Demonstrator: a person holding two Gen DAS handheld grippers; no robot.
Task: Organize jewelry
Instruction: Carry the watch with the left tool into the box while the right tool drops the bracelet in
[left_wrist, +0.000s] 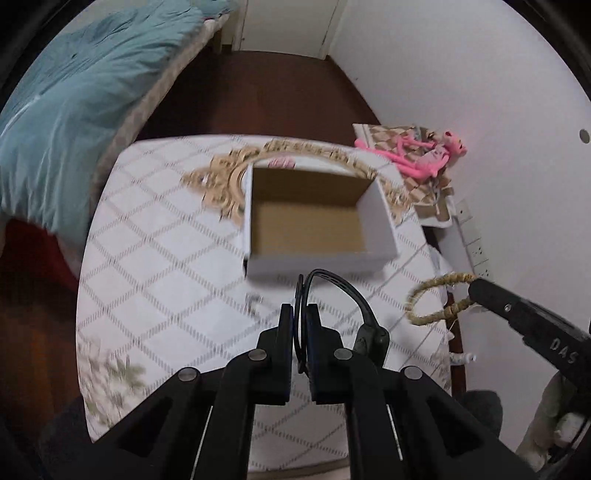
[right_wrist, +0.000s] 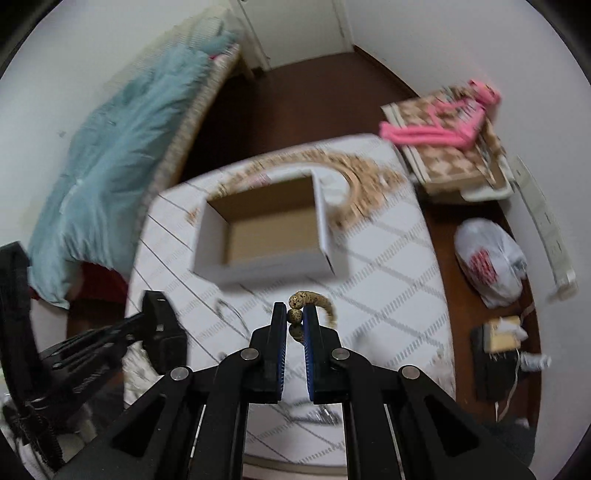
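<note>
A speckled tan beaded bracelet (right_wrist: 295, 315) is pinched between the narrowed jaws of the right gripper (right_wrist: 294, 314), above the white quilted tabletop (right_wrist: 388, 295) just short of the open white cardboard box (right_wrist: 266, 225). The left gripper (left_wrist: 300, 314) clamps a thin black looped band (left_wrist: 332, 280), near that box, which rests on an ornate gold-framed mirror (left_wrist: 221, 177)

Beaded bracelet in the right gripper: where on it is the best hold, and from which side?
Pinch one short stretch of the beaded bracelet across the strand, coming from outside the loop. It looks like a limp string of round beads, so closing the right gripper on one bead, as here, leaves the rest free as an open loop, probably easy to lower into the box.
</note>
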